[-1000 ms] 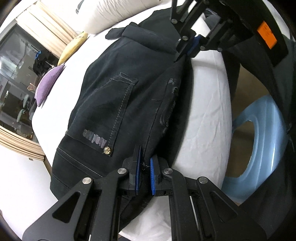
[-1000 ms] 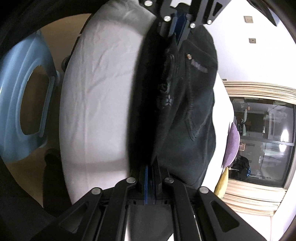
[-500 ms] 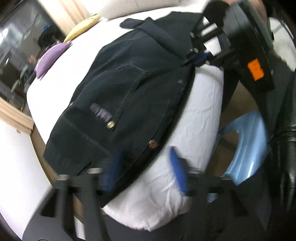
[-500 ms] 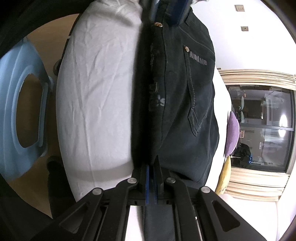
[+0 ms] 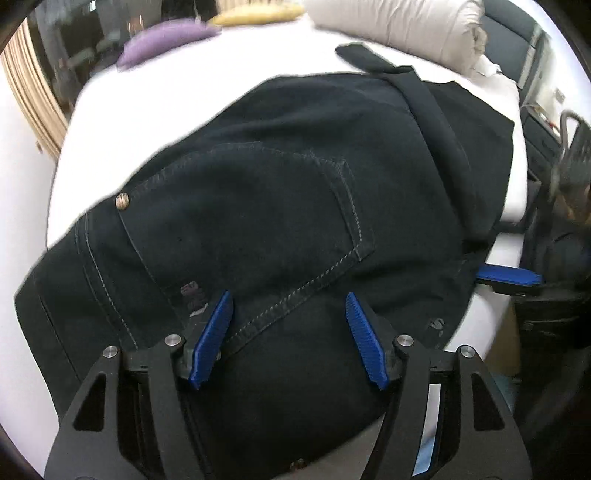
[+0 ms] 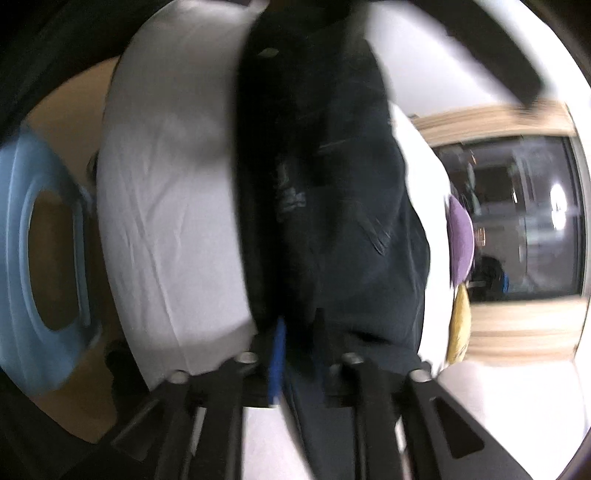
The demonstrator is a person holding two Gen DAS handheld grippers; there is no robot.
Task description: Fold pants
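The dark denim pants (image 5: 280, 206) lie folded on the white bed (image 5: 110, 110), back pocket and a brass rivet facing up. My left gripper (image 5: 288, 339) is open and hovers just above the pants near the waist, holding nothing. In the right wrist view the picture is blurred; my right gripper (image 6: 299, 354) has its jaws a little apart around the pants' edge (image 6: 332, 184) near the bed's side. One blue pad of the right gripper (image 5: 508, 276) shows at the right edge of the pants in the left wrist view.
A purple cushion (image 5: 166, 38) and a yellow cushion (image 5: 255, 14) lie at the far side of the bed, with a white duvet (image 5: 399, 26) at the head. A light blue plastic stool (image 6: 40, 266) stands on the floor beside the bed. A window (image 6: 517, 214) lies beyond.
My left gripper let go of the pants' edge, opened wide and moved over the back pocket. My right gripper's jaws have parted from shut on the cloth.
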